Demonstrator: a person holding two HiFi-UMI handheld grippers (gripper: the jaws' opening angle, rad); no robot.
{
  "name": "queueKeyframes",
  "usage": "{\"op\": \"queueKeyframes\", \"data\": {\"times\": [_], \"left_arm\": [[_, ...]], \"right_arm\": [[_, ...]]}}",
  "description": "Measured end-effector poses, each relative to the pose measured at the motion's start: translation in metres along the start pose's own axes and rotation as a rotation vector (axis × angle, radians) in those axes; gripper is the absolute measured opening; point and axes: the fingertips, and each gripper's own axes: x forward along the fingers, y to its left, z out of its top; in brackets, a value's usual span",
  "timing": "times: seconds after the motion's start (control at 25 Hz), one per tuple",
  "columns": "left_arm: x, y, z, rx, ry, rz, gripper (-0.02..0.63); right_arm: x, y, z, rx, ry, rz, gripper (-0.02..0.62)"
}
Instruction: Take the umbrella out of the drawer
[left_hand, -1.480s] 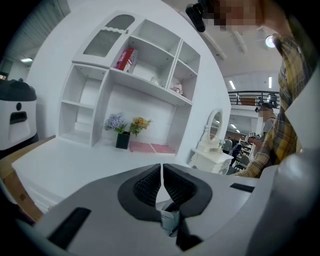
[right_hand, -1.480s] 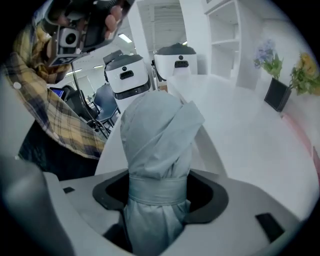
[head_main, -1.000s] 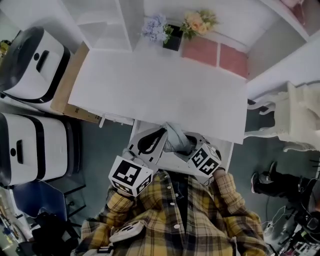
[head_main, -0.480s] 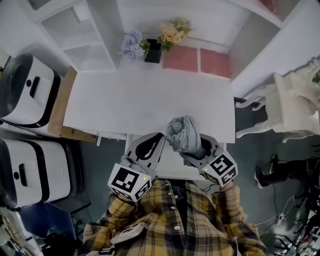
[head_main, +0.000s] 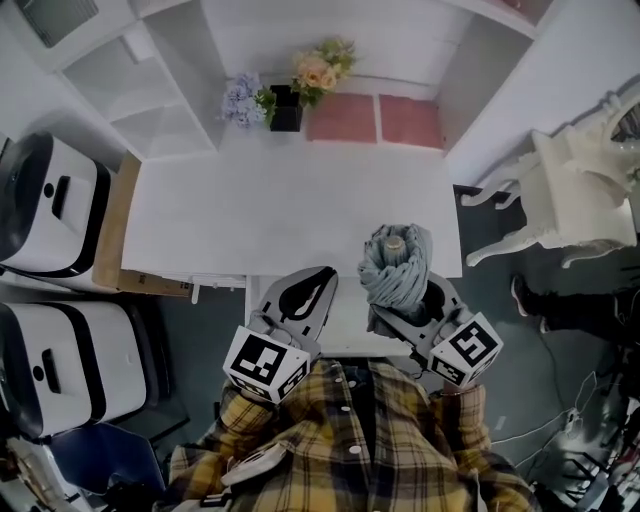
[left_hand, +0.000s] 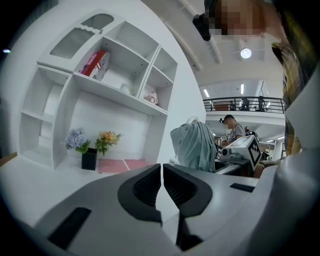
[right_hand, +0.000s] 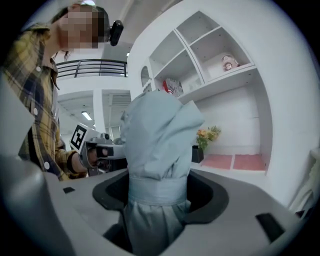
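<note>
Jaws around umbrella, base hidden

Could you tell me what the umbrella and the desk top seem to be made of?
The umbrella looks like matte grey-blue fabric: it folds softly and bunches under its strap. The desk top looks like smooth white painted or laminated board; I cannot tell which.

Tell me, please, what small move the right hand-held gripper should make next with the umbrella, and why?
Probably carry it forward and set it on the white desk. The right hand-held gripper is shut on the folded umbrella, which stands upright above the open drawer, at the desk's near edge, and the desk ahead looks bare.
</note>
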Motion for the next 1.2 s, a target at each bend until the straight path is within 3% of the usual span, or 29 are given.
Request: {"op": "queueKeyframes", "data": {"times": [0.44, 1.2], "left_arm": [[0.009, -0.008, 0.001, 0.016, 0.008, -0.052, 0.034], [0.005, -0.010, -0.004, 0.012, 0.031, -0.030, 0.034]], "right_arm": [[-0.018, 0.009, 0.010, 0.032, -0.118, -0.047, 0.311], [-0.012, 0.015, 0.016, 0.052, -0.147, 0.008, 0.311]]}}
